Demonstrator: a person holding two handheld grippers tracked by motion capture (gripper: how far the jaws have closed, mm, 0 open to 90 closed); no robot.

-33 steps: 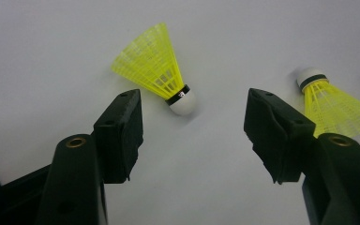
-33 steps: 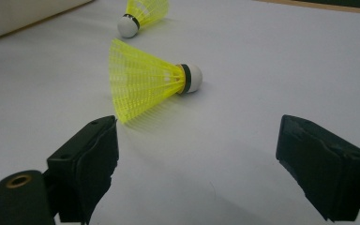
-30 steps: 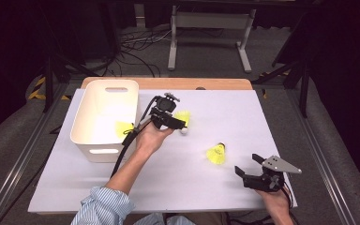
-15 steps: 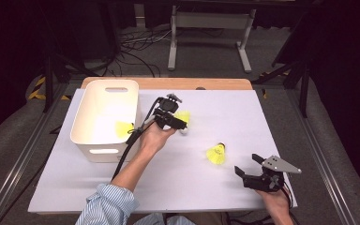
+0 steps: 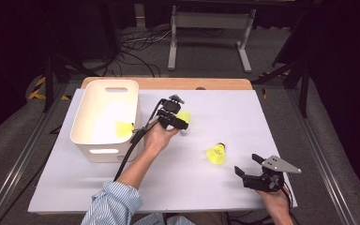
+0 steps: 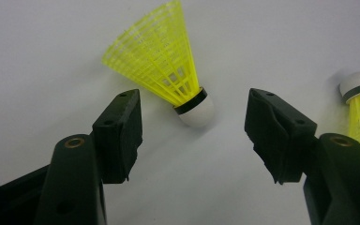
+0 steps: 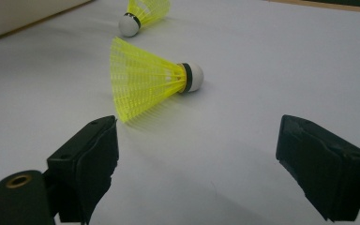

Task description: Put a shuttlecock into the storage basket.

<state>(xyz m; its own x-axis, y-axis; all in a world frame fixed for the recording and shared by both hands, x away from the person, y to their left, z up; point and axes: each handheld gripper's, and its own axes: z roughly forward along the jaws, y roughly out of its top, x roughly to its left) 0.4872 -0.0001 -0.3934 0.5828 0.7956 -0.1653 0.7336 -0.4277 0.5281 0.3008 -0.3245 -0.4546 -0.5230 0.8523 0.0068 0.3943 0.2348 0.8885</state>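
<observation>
A: Which items lie at the centre of the high view?
B: The left gripper [image 5: 183, 125], held by the person's left hand [image 5: 158, 137], sits just right of the white basket [image 5: 104, 141]. Its jaws stand apart, with nothing clamped. In the left gripper view a yellow shuttlecock [image 6: 165, 63] lies on the white table [image 5: 225, 108] in the upper middle of the frame, its white cork tip pointing down between the two jaws without touching either.

A: And the lower right of the high view?
B: The right gripper [image 5: 249, 169] rests there, jaws wide apart and empty. A second shuttlecock [image 5: 216, 153] lies on its side just to its upper left; in the right gripper view it lies beyond the jaws, left of centre, cork to the right.

A: Is anything in the basket?
B: A third shuttlecock [image 5: 123, 128] lies inside, near the right wall.
</observation>
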